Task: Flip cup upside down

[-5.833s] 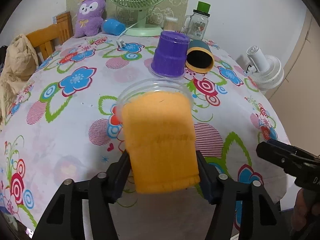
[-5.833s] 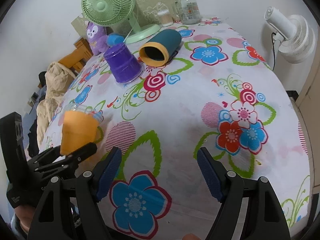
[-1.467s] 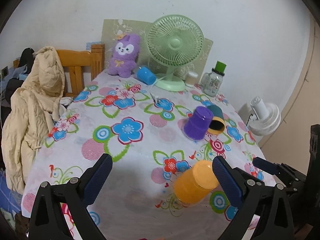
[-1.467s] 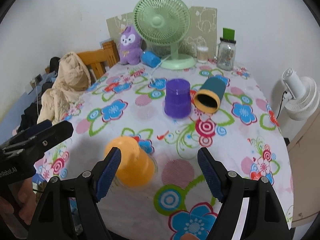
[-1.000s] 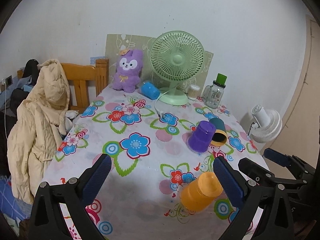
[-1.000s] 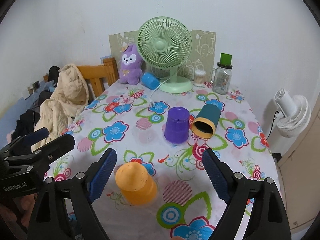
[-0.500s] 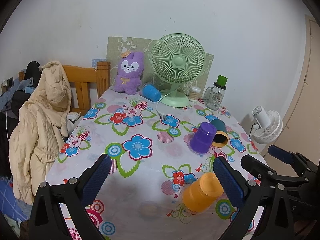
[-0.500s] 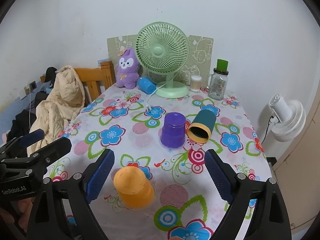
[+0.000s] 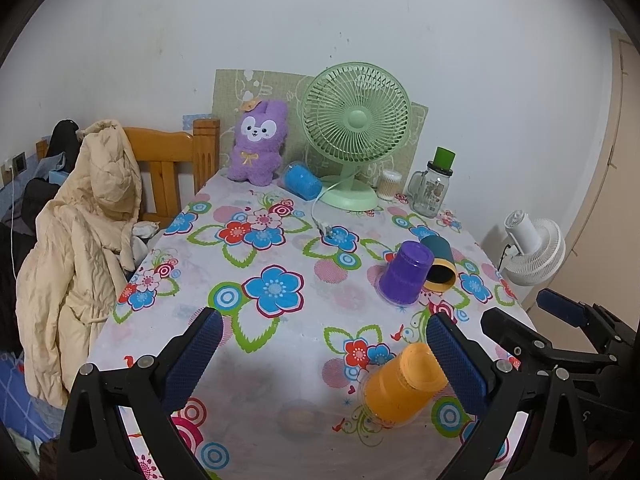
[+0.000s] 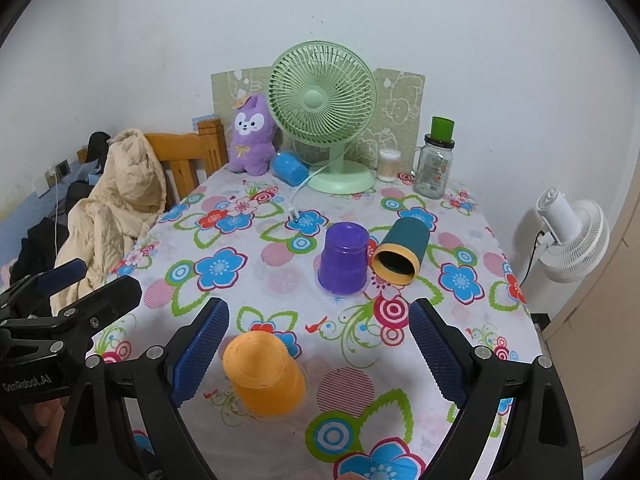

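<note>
Right wrist view: my right gripper (image 10: 318, 350) jaws wide apart, empty. Left gripper (image 9: 322, 360) same, backed off since a second ago. Orange cup (image 10: 262, 372) now mouth-down on tablecloth (image 10: 460, 320), low centre frame, released, so flip looks done. Count: four cups, orange, purple (image 10: 344, 258) inverted, teal (image 10: 400, 250) on side, blue (image 10: 289, 168) by green fan (image 10: 322, 104). Two fans.

Chair (image 9: 168, 168) mostly hidden under jacket (image 9: 80, 248); jar (image 10: 432, 172) label too small to read; table's (image 10: 400, 420) near edge cut off, apparently.
</note>
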`<act>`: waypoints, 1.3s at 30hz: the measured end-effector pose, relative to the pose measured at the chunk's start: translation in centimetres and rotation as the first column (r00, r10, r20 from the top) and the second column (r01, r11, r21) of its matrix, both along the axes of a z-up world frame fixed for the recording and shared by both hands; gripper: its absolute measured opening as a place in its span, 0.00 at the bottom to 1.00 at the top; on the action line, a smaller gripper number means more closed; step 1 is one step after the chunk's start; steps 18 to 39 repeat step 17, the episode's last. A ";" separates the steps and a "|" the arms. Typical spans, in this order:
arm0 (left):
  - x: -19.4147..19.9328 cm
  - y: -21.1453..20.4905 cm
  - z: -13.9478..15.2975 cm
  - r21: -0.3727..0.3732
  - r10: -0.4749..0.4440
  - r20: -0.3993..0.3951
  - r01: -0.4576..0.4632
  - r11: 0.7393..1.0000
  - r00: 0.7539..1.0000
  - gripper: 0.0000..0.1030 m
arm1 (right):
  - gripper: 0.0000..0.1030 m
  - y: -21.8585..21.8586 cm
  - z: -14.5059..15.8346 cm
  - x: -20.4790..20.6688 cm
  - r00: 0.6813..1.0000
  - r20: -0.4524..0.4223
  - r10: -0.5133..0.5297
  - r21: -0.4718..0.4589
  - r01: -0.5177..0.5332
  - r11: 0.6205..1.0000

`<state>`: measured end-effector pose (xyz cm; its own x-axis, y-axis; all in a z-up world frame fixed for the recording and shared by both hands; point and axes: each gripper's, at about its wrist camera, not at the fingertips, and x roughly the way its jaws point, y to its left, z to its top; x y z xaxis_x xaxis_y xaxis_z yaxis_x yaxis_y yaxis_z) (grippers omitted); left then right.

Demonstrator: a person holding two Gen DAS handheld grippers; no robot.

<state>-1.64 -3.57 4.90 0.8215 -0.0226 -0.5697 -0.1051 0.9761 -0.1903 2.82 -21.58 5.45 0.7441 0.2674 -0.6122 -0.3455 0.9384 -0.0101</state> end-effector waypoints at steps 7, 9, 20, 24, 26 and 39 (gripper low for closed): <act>0.0 0.0 -0.1 0.001 0.000 -0.002 0.000 1.000 1.000 1.00 | 0.90 0.0 0.0 0.0 1.000 -0.001 0.000 -0.001 0.000 1.000; 0.1 0.0 -0.1 -0.002 0.000 -0.002 0.000 1.000 1.000 1.00 | 0.90 0.0 -0.1 0.1 1.000 -0.003 -0.001 -0.001 0.001 1.000; 0.2 0.1 -0.5 -0.003 0.005 -0.007 -0.005 1.000 1.000 1.00 | 0.90 0.0 -0.2 0.1 1.000 -0.006 -0.001 -0.001 0.001 1.000; 0.2 0.1 -0.5 -0.003 0.005 -0.007 -0.005 1.000 1.000 1.00 | 0.90 0.0 -0.2 0.1 1.000 -0.006 -0.001 -0.001 0.001 1.000; 0.2 0.1 -0.5 -0.003 0.005 -0.007 -0.005 1.000 1.000 1.00 | 0.90 0.0 -0.2 0.1 1.000 -0.006 -0.001 -0.001 0.001 1.000; 0.2 0.1 -0.5 -0.003 0.005 -0.007 -0.005 1.000 1.000 1.00 | 0.90 0.0 -0.2 0.1 1.000 -0.006 -0.001 -0.001 0.001 1.000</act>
